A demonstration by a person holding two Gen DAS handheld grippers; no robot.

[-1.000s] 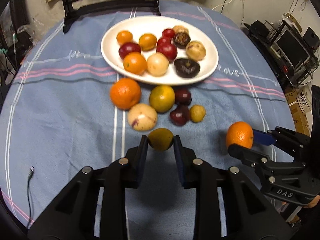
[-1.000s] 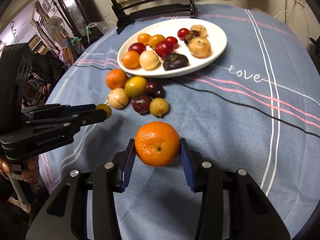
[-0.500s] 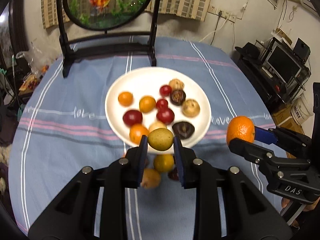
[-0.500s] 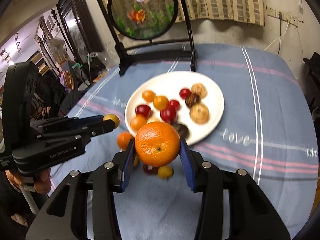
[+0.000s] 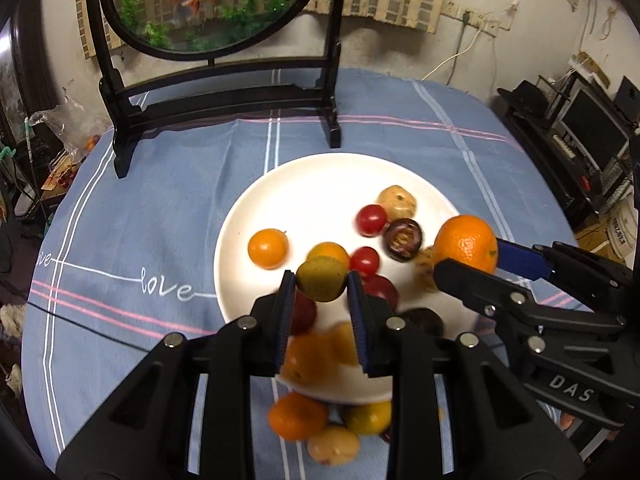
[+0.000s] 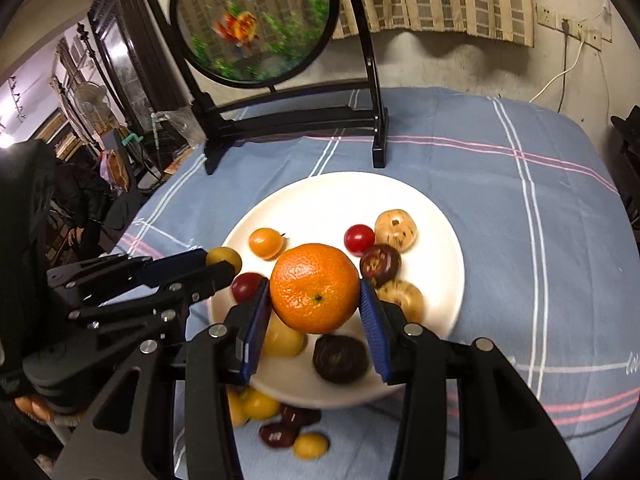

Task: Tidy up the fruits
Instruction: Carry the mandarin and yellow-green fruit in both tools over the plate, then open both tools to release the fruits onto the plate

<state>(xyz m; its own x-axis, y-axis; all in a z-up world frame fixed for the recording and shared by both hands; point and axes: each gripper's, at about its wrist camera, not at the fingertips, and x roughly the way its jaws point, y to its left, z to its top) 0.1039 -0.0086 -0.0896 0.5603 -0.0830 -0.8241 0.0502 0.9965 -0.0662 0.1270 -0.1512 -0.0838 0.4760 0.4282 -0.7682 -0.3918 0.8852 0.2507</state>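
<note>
Since a second ago both grippers have risen from the loose fruit near the table's edge and now hang over the round white plate [image 5: 320, 184], each carrying its catch. The left gripper [image 5: 322, 280] is clamped on a small olive-yellow round fruit [image 5: 322, 283]; the right gripper [image 6: 315, 292] is clamped on a large dimpled orange mandarin [image 6: 315, 287], its blue pads [image 6: 372, 320] pressed to either side. White letters "DAS" show on the right gripper's black body in the left view, and "love" is stitched in white script on the blue tablecloth [image 5: 152, 216] with its pink and white stripes. Behind the plate stands a black wooden frame holding a round goldfish picture [image 5: 208, 4]; beyond it are a striped curtain, a scuffed wall with sockets and cables, and cluttered shelves at the right. The plate holds small red, orange, tan and dark purple fruits; several more lie blurred on the cloth at its near rim.
</note>
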